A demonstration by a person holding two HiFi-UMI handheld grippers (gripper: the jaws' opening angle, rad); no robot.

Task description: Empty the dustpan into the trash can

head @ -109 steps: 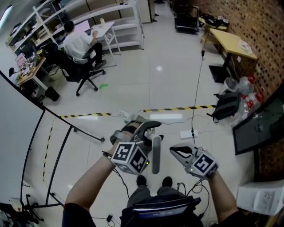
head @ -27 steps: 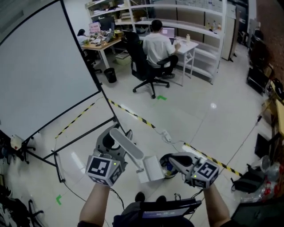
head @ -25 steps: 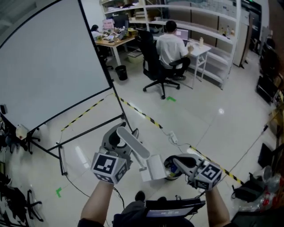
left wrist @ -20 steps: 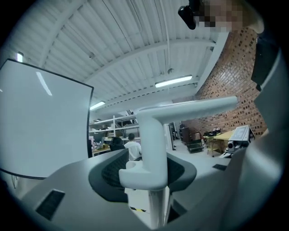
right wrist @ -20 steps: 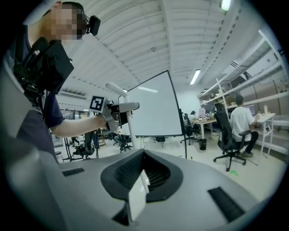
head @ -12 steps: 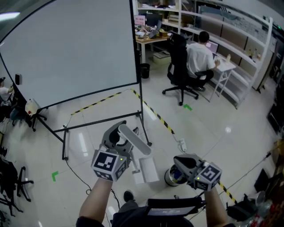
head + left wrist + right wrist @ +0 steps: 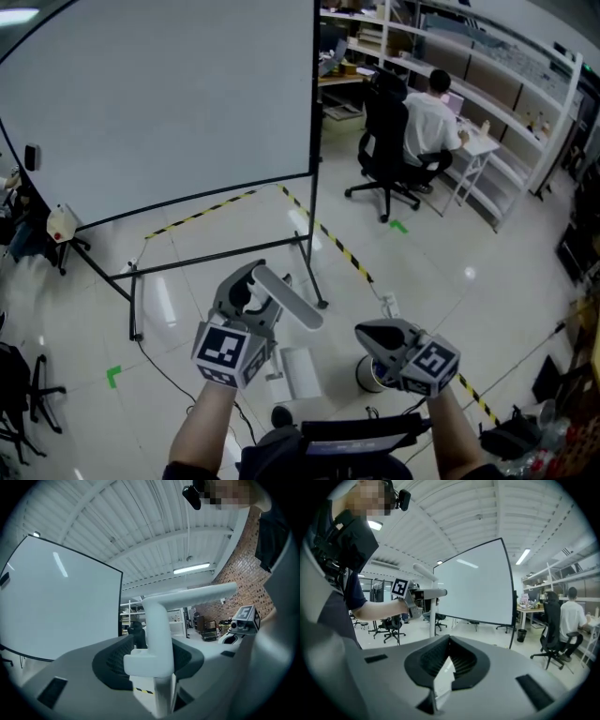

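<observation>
Clamping the handle of the white dustpan (image 7: pixel 302 373) in the left gripper (image 7: pixel 248 281) near the trash can (image 7: pixel 366 377), with the right gripper (image 7: pixel 364 332) closed, empty, by that can

Camera set-up: one head view, two gripper views.
Head view looked steeply down on the left gripper (image 7: pixel 246 294) and right gripper (image 7: pixel 367 331); each gripper view looked out along its own jaws, close over them. All three shared the white screen (image 7: pixel 159 103) — the right gripper view also caught the left gripper.
</observation>
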